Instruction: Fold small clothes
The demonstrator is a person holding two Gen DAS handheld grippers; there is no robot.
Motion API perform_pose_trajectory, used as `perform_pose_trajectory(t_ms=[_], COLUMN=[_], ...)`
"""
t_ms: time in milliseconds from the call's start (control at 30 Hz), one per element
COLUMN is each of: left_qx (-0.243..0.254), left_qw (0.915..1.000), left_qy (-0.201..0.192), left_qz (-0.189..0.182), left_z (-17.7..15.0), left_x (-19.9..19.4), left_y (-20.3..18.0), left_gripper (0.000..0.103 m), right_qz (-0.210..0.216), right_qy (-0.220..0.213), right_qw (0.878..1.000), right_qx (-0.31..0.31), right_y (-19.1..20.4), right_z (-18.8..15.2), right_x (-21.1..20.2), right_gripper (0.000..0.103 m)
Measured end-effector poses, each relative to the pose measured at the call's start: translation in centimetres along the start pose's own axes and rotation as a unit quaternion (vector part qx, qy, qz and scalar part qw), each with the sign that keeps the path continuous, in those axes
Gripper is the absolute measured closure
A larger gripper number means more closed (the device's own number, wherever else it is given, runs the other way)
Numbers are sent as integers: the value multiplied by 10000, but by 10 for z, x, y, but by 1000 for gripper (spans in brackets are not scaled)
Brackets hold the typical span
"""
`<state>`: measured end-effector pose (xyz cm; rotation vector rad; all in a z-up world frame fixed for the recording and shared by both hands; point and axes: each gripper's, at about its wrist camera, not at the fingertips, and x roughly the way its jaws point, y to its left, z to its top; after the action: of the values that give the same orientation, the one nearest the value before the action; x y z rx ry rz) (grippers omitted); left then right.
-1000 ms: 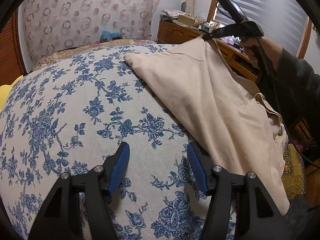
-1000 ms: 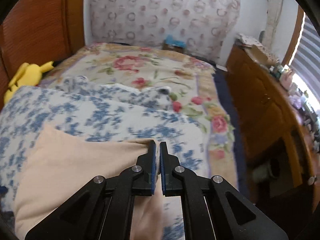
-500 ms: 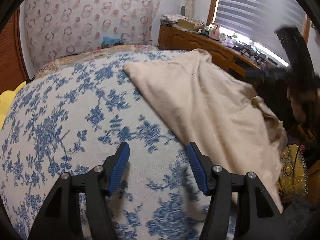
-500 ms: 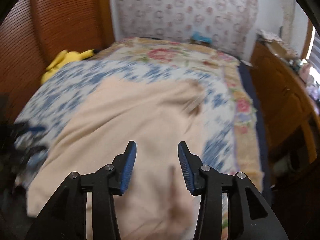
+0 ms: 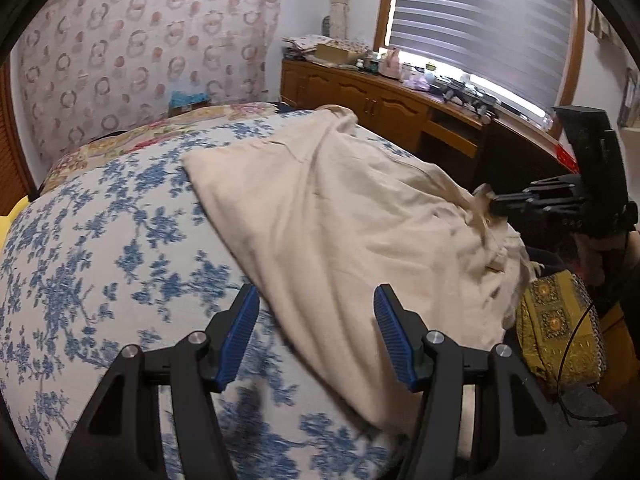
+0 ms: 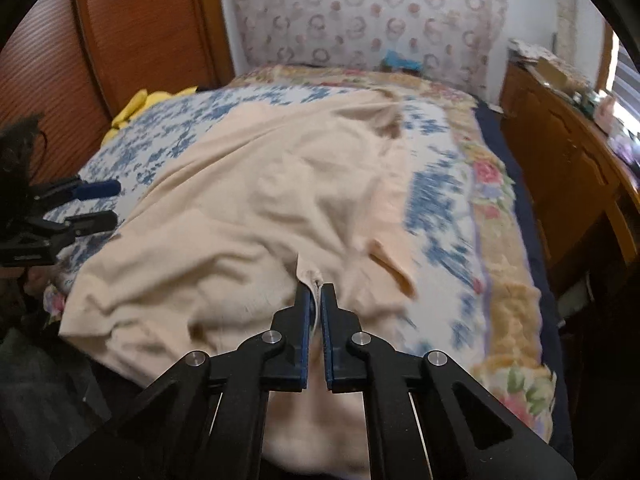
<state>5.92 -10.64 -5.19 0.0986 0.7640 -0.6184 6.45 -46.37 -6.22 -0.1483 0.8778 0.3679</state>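
Right wrist view has the beige garment (image 6: 256,208) spread loosely over the blue-flowered quilt (image 6: 436,216), rumpled, with a raised pucker of cloth at its near edge. The right gripper (image 6: 315,292) is closed on that pucker: cloth runs up between the two blue pads, which stand almost together. Its jaws have just swung open and closed again, so this looks like a fresh grip on the near edge rather than the far corner.

From the left wrist view, the same garment (image 5: 340,216) lies on the window side of the quilt (image 5: 100,240), its far end crumpled towards the wooden dresser (image 5: 372,96). The left gripper (image 5: 314,332) hovers with its jaws apart and nothing in them; the garment's near side edge lies between and just beyond its fingers (image 5: 240,328). The right gripper (image 5: 496,206) shows there pinching the bunched hem.

The step in hand seems to be taking two holds so the cloth can be drawn flat before folding. To do it well, the left gripper should probably come down on the garment's edge nearest it and catch one layer only, not the quilt beneath. Then both should pull gently apart, keeping the cloth low over the quilt so the wrinkles run out and the far end does not drag into a heap.
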Motion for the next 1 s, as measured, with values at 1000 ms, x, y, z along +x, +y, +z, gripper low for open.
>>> perform_pose_trajectory(t_ms=[1000], left_qx=[45], left_qw=[9991], left_qy=[400], left_qz=[-157], left_z=[-25], left_x=[5], left_y=[-19], left_gripper=[44], right_qz=[285], right_qy=[-139], right_qw=[9971], right_qx=[685], right_y=[-9], right_z=[-22], right_x=[12], right_gripper=[93])
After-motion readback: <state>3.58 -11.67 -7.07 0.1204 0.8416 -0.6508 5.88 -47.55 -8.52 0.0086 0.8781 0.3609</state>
